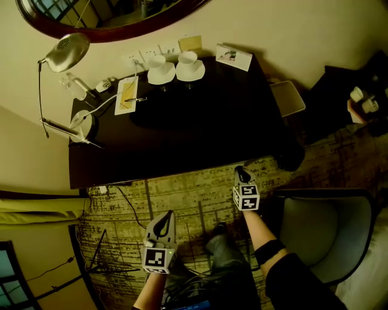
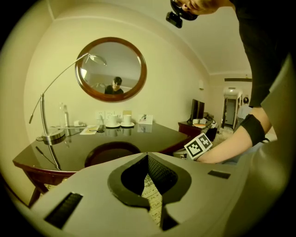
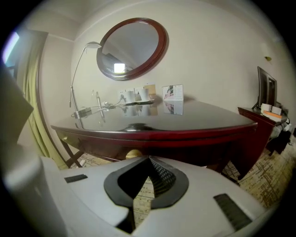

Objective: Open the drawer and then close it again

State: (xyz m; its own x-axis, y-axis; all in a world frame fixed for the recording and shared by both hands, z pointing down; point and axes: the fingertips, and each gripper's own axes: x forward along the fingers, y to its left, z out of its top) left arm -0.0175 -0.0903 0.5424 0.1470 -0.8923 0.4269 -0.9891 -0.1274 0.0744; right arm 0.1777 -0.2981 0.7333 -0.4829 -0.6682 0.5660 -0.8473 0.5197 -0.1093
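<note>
A dark wooden desk (image 1: 182,130) stands against the wall, its front edge facing me. In the right gripper view its red-brown front panel (image 3: 185,146) sits closed under the top, with a round brass knob (image 3: 133,153) just above my jaws. My right gripper (image 1: 242,172) is shut and empty, its tip just short of the desk's front edge. My left gripper (image 1: 163,220) hangs lower left over the carpet, also shut and empty, well back from the desk. From the left gripper (image 2: 148,155) the desk top (image 2: 115,143) and the right gripper's marker cube (image 2: 200,146) are visible.
On the desk stand a chrome lamp (image 1: 66,54), two cups on saucers (image 1: 176,68), a notepad with pen (image 1: 127,95) and a card (image 1: 233,56). A round mirror (image 1: 109,18) hangs above. A grey armchair (image 1: 330,227) is at my right, cables (image 1: 106,260) lie on the carpet.
</note>
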